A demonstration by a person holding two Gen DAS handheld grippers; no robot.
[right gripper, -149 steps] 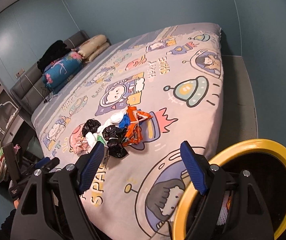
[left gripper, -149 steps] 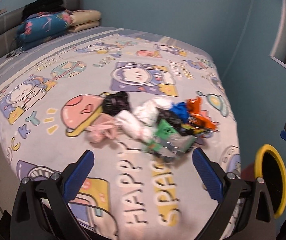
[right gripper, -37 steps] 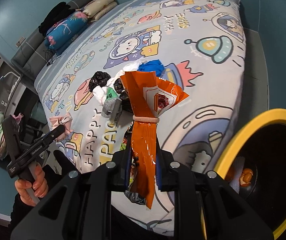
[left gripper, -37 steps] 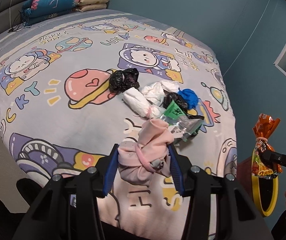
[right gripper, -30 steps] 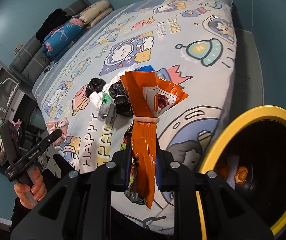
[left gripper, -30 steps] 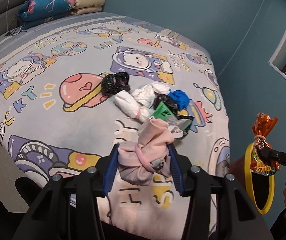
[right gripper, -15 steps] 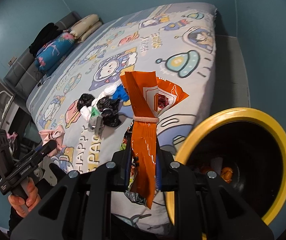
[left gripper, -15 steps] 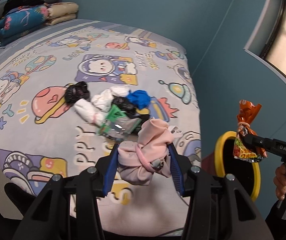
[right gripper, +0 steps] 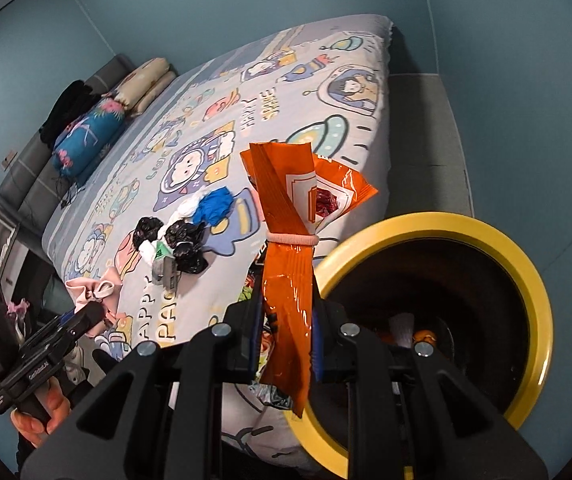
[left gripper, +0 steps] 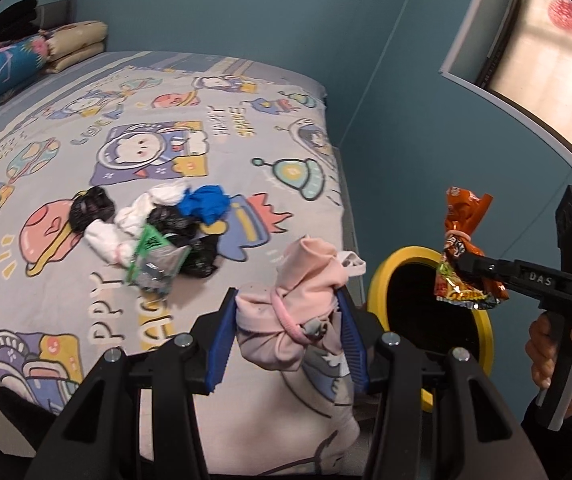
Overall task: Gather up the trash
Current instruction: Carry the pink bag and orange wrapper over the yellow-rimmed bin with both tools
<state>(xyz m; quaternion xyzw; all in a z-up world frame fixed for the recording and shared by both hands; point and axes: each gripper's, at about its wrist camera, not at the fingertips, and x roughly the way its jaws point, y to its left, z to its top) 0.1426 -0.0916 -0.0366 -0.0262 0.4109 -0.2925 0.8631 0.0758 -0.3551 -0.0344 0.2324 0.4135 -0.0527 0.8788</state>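
My left gripper (left gripper: 286,332) is shut on a pink cloth bundle (left gripper: 298,300) tied with a pink band, held above the bed's near corner. My right gripper (right gripper: 283,340) is shut on an orange snack bag (right gripper: 290,248) bound with a pink band, hanging beside the rim of the yellow-rimmed black bin (right gripper: 438,296). In the left wrist view the same snack bag (left gripper: 462,256) hangs over the bin (left gripper: 430,300), with a hand (left gripper: 558,360) on the gripper's handle. A pile of trash (left gripper: 165,228) lies on the bed: black bags, white wads, a blue wad, a green packet. Some items lie inside the bin.
The bed (left gripper: 85,140) has a cartoon space sheet, with folded bedding and pillows (left gripper: 25,56) at its head. Blue walls close in behind and to the right, with a window (left gripper: 546,60) upper right. The bin stands on the floor by the bed's corner.
Both grippers swung right toward the bin with their loads still held. The bin now fills more of the right wrist view, and the trash pile has slid left and farther away.
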